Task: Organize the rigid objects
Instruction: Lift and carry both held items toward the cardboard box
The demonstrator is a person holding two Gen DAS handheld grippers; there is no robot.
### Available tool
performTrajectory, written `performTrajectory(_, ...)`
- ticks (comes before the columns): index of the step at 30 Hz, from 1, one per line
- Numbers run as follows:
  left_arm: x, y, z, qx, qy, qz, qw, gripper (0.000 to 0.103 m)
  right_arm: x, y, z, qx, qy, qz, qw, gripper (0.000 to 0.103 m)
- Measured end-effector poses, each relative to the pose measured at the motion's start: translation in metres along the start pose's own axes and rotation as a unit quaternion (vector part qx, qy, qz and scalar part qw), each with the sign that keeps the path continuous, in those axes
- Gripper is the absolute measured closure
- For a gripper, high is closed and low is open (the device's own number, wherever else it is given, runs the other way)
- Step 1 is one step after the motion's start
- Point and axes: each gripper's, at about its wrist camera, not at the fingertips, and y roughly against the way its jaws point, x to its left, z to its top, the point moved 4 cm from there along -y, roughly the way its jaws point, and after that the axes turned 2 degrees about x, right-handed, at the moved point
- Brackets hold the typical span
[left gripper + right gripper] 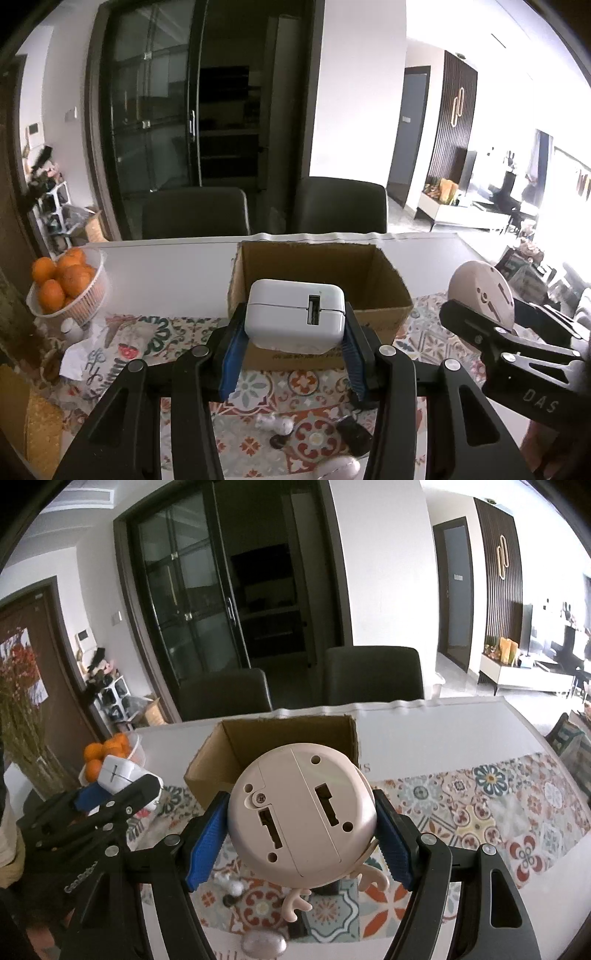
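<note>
With the left tool (pixel 293 345) clamped on a white USB charger (pixel 295 317) and the right tool (pixel 301 843) on a pink antlered gadget (pixel 301 812), both raised just short of the cardboard box (pixel 321 273) mid-counter, simultaneous drops could collide or miss the rim.

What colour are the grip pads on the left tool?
Blue, ribbed pads on black arms, clamped on the white charger. Clearest in the left wrist view.
</note>
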Motion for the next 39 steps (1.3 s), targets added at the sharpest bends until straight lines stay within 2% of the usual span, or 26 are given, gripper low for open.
performTrajectory(17,-0.001,-0.03,0.053,-0.021,-0.031,0.014,0.9992,0.057,-0.001,-0.026,0.053,-0.022,0.012,-0.015,1.0,0.028)
performTrajectory(24,0.003,-0.047,0.068,-0.013,-0.029,0.013,0.9994,0.057,-0.001,-0.041,0.076,-0.025,0.019,-0.011,0.999,0.028)
performTrajectory(30,0.007,-0.067,0.076,0.006,-0.027,0.009,0.9996,0.057,0.001,-0.057,0.088,-0.016,0.027,-0.008,0.999,0.028)
performTrajectory(39,0.009,-0.111,0.071,0.065,-0.034,0.003,0.9973,0.057,-0.002,-0.103,0.092,0.044,0.033,-0.006,0.998,0.028)
